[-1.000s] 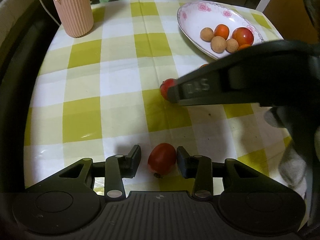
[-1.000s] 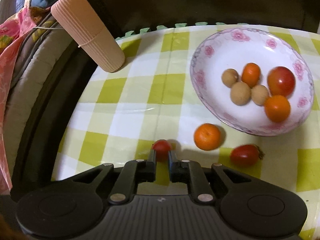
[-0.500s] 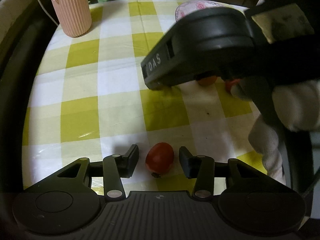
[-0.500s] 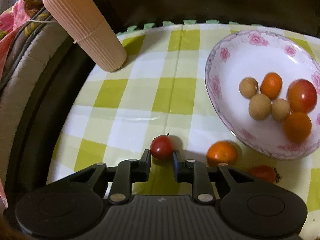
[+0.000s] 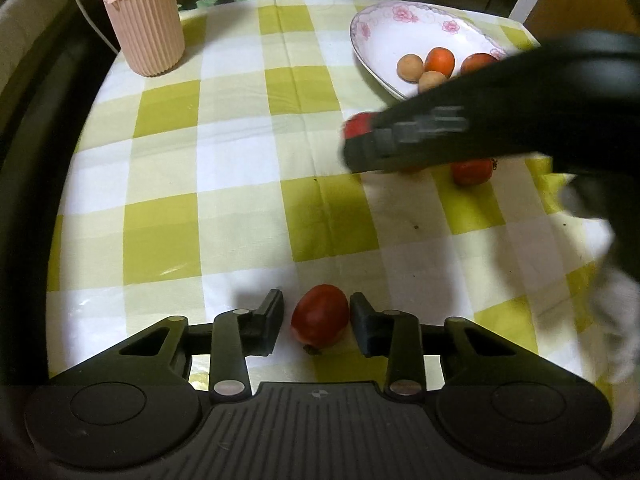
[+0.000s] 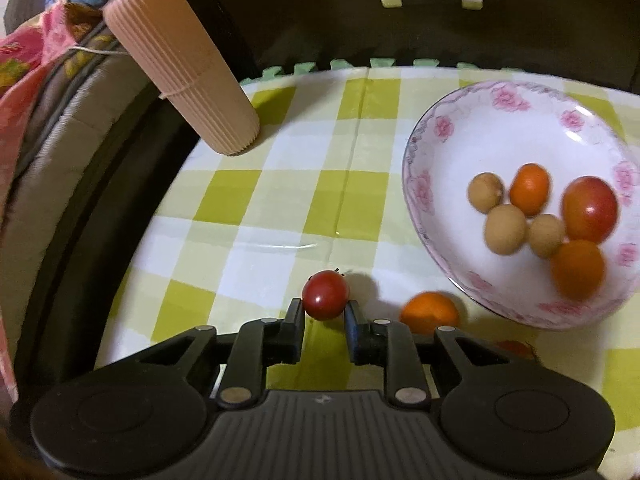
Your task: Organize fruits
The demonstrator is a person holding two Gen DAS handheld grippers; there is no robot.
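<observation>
Checked yellow cloth covers the counter (image 5: 168, 200). Left wrist view: left gripper (image 5: 316, 322) narrow, jaws just closing around an oval tomato (image 5: 320, 318) at 6 o'clock, small gaps both sides. Skin looks soft, slick; take its flanks. Right gripper's body blurs, hiding fruit.

Right wrist view: right gripper (image 6: 323, 314) pinches a cherry tomato (image 6: 325, 295); plate (image 6: 460, 152) at 3 o'clock, cut off.

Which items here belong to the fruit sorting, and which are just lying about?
In the job:
- floral plate holding fruit
- small red tomato gripped by the right tool
- larger tomato between the closing left tool
- loose orange

Lying about:
- ribbed pink cup
- checked tablecloth
</observation>
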